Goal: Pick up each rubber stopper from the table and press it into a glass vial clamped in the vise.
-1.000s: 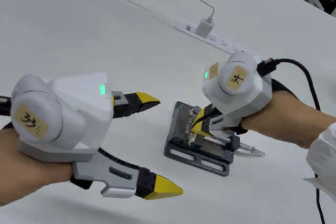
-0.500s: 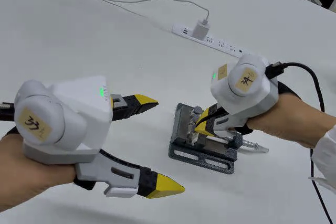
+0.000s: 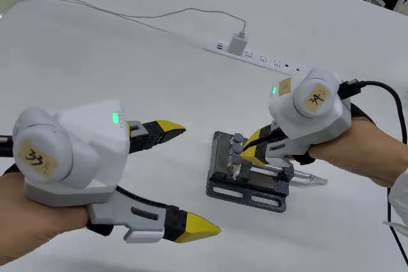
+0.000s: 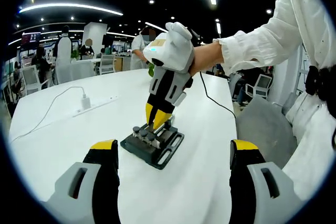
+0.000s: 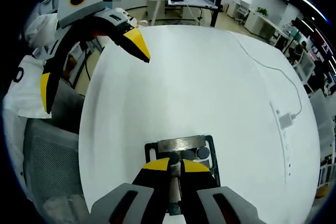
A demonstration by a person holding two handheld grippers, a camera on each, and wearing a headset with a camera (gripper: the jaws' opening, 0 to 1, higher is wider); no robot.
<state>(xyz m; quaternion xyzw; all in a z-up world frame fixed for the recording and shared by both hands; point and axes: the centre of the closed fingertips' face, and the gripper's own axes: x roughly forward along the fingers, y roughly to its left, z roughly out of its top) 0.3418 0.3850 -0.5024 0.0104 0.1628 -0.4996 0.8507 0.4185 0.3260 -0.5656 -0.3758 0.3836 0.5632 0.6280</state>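
on the white table (image 3: 127,62), vise (image 3: 245,190) clamping stoppered vials (image 3: 237,148); right gripper (image 3: 254,151) poised just over them, jaws nearly together, grip indeterminate; left gripper (image 3: 190,178) well apart, jaws spread wide.

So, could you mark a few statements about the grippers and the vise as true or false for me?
1. The left gripper has its jaws wide open with nothing between them. True.
2. The right gripper is off by the power strip, well away from the vise. False: its yellow tips are right over the vise.
3. A charger is plugged into the power strip. True.
4. The vise holds no vials. False: a row of vials with dark tops stands clamped in it.
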